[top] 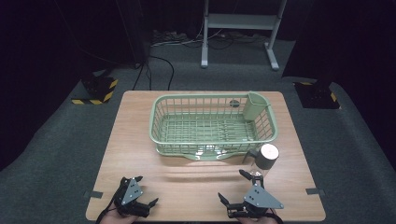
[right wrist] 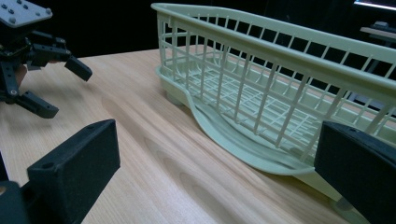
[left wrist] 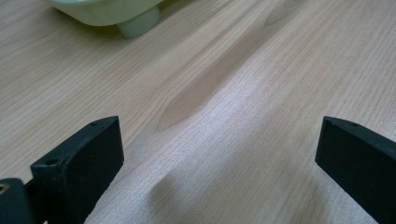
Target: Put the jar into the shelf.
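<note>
A pale green slatted dish basket (top: 212,122) stands on the wooden table (top: 135,135), with a cutlery cup (top: 255,105) in its back right corner. A grey metal mug (top: 267,156) stands upright just outside its front right corner. My left gripper (top: 146,190) is open near the table's front left edge, over bare wood (left wrist: 219,154), with a basket foot (left wrist: 139,24) ahead. My right gripper (top: 232,185) is open at the front right, just short of the mug. It faces the basket's side (right wrist: 280,70) with nothing between its jaws (right wrist: 217,158). The left gripper (right wrist: 65,88) shows farther off.
Bare wood lies between the grippers and the basket. Two tape marks (top: 314,191) sit at the table's front corners. Grey carpet surrounds the table, with a white desk frame (top: 239,28), cables and hazard-striped bases (top: 95,91) behind.
</note>
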`<state>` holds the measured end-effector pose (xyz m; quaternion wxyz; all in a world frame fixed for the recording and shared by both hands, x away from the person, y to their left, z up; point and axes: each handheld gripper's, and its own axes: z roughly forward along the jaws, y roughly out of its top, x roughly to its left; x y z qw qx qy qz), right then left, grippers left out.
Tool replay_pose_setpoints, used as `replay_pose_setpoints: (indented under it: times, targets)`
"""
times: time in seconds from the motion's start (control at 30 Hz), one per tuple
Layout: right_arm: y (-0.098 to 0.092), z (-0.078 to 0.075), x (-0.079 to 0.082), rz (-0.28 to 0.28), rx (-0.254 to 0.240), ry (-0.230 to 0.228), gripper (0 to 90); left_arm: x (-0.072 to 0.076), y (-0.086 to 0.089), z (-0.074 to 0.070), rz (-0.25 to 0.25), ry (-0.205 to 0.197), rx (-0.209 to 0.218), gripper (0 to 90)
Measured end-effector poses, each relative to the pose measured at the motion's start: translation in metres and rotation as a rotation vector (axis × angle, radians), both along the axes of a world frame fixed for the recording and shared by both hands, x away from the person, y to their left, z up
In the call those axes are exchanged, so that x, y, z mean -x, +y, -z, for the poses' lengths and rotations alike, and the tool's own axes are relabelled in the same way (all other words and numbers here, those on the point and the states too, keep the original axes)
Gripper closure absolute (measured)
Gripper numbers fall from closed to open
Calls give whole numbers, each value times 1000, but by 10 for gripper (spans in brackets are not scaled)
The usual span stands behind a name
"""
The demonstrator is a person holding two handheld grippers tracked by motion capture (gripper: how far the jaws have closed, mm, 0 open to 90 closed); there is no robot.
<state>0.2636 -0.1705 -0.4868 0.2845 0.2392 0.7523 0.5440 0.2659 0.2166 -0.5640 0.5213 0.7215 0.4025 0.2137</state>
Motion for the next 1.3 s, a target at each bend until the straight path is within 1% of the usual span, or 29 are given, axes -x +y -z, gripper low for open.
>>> replay_pose_setpoints:
  times: [0.57, 0.63, 0.9, 1.3]
  targets:
    - [-19, -12, 2, 41, -39, -20, 0, 0, 0, 0, 2, 1, 0, 15]
    - [-20, -13, 2, 45, -39, -18, 0, 0, 0, 0, 1, 2, 1, 15]
    - [-30, -19, 3, 72, -53, -40, 0, 0, 0, 0, 1, 1, -1, 15]
    - [-42, -22, 3, 104, -57, -49, 0, 0, 0, 0, 1, 0, -1, 15]
